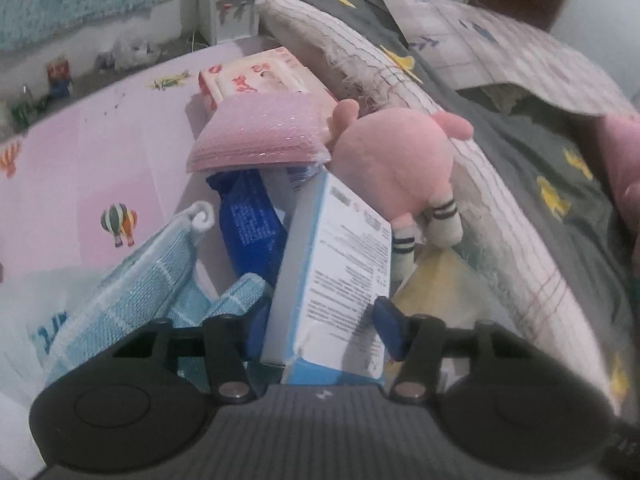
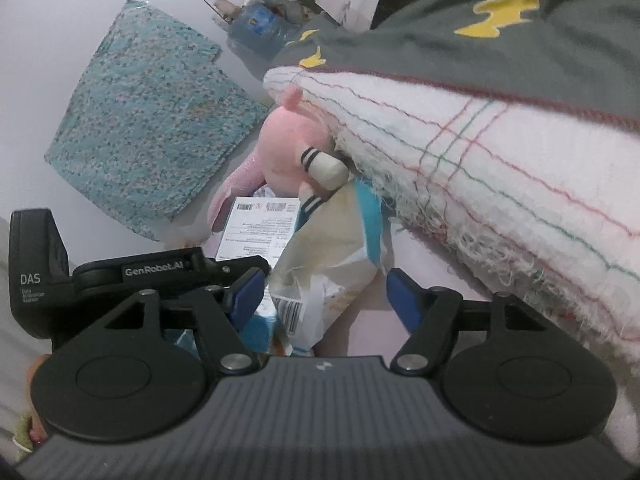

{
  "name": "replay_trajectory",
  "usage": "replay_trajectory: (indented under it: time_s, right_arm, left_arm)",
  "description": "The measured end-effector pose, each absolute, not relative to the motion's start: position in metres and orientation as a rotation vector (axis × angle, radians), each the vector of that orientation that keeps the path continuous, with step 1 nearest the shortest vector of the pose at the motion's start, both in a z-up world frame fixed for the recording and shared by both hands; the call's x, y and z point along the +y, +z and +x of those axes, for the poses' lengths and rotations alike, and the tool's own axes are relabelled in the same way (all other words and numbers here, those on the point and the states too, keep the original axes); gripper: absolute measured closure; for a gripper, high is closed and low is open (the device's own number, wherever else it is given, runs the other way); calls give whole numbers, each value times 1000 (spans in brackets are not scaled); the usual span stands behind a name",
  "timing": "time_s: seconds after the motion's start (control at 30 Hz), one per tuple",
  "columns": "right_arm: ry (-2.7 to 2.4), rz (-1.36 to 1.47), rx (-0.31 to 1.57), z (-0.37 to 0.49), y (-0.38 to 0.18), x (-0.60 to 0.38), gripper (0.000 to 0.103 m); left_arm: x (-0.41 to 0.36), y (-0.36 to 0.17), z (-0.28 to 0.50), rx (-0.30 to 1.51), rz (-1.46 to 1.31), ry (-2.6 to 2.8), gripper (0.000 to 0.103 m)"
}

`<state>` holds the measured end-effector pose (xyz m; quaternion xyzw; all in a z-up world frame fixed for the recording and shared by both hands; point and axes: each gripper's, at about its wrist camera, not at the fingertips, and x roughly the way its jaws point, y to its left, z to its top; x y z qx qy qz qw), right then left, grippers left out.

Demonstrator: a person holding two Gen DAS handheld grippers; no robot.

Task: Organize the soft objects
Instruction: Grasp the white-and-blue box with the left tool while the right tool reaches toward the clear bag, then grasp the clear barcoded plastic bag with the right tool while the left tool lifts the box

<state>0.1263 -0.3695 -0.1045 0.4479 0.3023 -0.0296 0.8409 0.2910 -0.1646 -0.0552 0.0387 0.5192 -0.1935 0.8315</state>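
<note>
My left gripper (image 1: 320, 316) is shut on a white and blue box (image 1: 340, 280), its blue pads pressing both sides. Behind the box lies a pink plush toy (image 1: 394, 164) with striped socks, a pink sponge pack (image 1: 260, 134), a dark blue packet (image 1: 252, 224) and a light blue knitted cloth (image 1: 140, 280). My right gripper (image 2: 324, 296) is open around a crinkled plastic bag (image 2: 324, 264). The plush toy (image 2: 284, 148) and the box (image 2: 260, 228) lie just beyond it. The left gripper's body (image 2: 132, 276) shows at the left.
A folded white blanket with coloured stripes (image 2: 500, 184) and a grey quilt (image 1: 540, 176) rise on the right. A pink sheet with balloon prints (image 1: 100, 168) covers the bed. A teal speckled cushion (image 2: 148, 120) leans at the left. A pink printed box (image 1: 260, 76) lies farther back.
</note>
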Motion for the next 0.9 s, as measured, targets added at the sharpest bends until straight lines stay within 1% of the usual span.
replay_trajectory:
  time_s: [0.03, 0.1, 0.17, 0.27, 0.37, 0.43, 0.47, 0.57, 0.77, 0.8, 0.9]
  right_arm:
    - [-62, 952, 635, 126, -105, -368, 31]
    - [-67, 964, 626, 129, -107, -368, 27]
    - [-72, 984, 620, 133, -108, -369, 27]
    - [-83, 994, 596, 142, -111, -369, 27]
    - [-106, 996, 572, 148, -113, -367, 30]
    - [-131, 983, 568, 153, -114, -366, 38]
    - [-146, 970, 570, 155, -115, -365, 50]
    - [-144, 968, 558, 156, -118, -367, 54]
    - [-118, 932, 524, 148, -104, -363, 69]
    - [-116, 912, 513, 142, -99, -362, 86]
    - [-94, 883, 489, 128, -84, -359, 89]
  left_arm:
    - [-163, -53, 290, 1094, 69, -416, 57]
    - [-160, -48, 286, 1072, 50, -455, 68]
    - [-161, -44, 283, 1067, 34, -502, 70]
    - [-167, -45, 280, 1087, 18, -549, 70]
    - [-176, -51, 277, 1094, 57, -540, 70]
    - [-180, -56, 276, 1098, 85, -513, 73]
    - [-181, -58, 276, 1096, 99, -502, 80]
    - [-181, -62, 272, 1079, 124, -492, 81]
    - [-176, -49, 255, 1051, 101, -529, 82]
    - [-176, -44, 251, 1041, 100, -535, 82]
    - [-173, -31, 238, 1012, 99, -554, 82]
